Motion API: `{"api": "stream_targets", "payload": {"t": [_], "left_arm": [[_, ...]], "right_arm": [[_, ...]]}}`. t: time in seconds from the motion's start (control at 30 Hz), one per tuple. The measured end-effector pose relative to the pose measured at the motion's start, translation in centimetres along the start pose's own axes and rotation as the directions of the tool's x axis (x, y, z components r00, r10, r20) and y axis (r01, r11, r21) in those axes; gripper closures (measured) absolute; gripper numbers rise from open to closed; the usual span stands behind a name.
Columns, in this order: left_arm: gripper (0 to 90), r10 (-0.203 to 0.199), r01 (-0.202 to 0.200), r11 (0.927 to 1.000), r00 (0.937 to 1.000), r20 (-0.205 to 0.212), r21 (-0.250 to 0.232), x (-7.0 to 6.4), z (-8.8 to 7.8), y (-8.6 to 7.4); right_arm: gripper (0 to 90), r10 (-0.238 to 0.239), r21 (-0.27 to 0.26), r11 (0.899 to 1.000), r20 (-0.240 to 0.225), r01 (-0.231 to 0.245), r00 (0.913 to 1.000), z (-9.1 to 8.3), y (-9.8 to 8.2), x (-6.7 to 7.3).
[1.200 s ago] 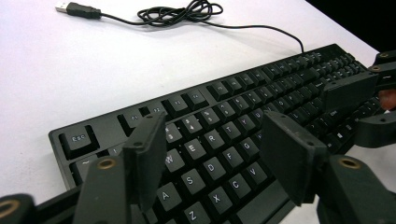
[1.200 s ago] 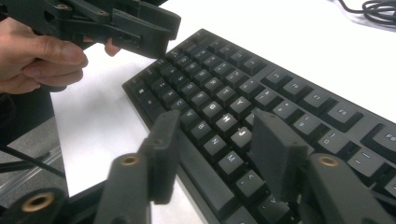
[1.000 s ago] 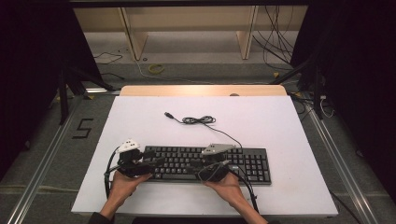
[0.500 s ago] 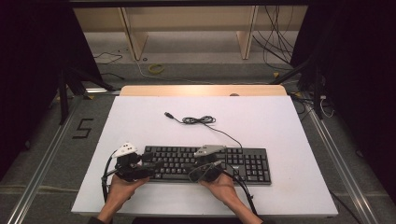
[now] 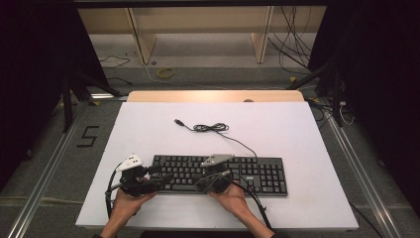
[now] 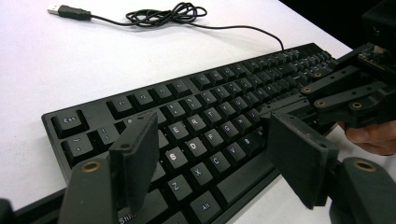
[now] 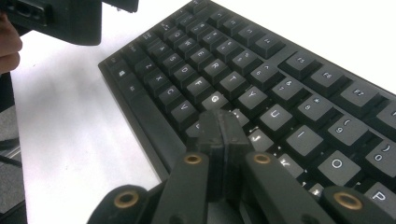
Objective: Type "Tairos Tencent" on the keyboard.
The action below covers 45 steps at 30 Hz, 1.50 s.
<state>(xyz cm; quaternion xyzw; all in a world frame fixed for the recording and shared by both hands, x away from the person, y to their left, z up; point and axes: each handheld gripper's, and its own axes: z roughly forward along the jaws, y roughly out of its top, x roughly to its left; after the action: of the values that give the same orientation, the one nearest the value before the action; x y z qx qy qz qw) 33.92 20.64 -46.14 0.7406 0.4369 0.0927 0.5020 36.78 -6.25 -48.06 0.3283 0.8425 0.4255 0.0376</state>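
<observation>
The keyboard (image 5: 218, 174) lies flat near the front edge of the bench (image 5: 297, 134), its cable (image 5: 213, 128) coiled loosely behind it toward the middle, the plug free on the surface. The left gripper (image 6: 210, 158) hovers over the keyboard's left end with its 2 jaws spread wide, nothing between them, over the lower letter rows. The right gripper (image 7: 223, 135) has its jaws pressed flat together, gripping nothing, their joined tip just above or touching the keys near the middle of the home row; I cannot tell whether a key is actually pressed. It looks like typing with the closed tip. The risk, as I judge it, is that the blunt joined tip is nearly as wide as a key, so a slightly off-centre push could catch 2 keys at once. The 2 grippers also work close together, so they could knock each other, and a slanted push could slide the keyboard.
</observation>
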Motion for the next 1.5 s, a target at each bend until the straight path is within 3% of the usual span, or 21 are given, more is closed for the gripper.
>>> {"api": "stream_targets", "payload": {"t": [0.8, 1.07, 1.5], "left_arm": [[30.6, 0.019, -0.019, 0.9998, 0.9998, -0.006, -0.011, 0.0, -0.2, -0.3], [30.7, 0.026, -0.026, 0.9996, 0.9996, -0.009, -0.010, 0.0, -0.1, -0.3], [31.3, 0.035, -0.035, 0.9993, 0.9993, -0.010, -0.011, -0.1, 0.0, -0.3]], "right_arm": [[90.0, -0.013, 0.018, 1.000, 0.028, 0.013, 0.9995, 0.5, -0.4, 0.3], [89.9, 0.002, 0.011, 1.000, 0.020, -0.002, 0.9998, 0.4, -0.4, 0.2], [67.3, 0.068, -0.078, 0.995, -0.006, -0.068, 0.9977, -2.3, 0.1, -1.2]]}}
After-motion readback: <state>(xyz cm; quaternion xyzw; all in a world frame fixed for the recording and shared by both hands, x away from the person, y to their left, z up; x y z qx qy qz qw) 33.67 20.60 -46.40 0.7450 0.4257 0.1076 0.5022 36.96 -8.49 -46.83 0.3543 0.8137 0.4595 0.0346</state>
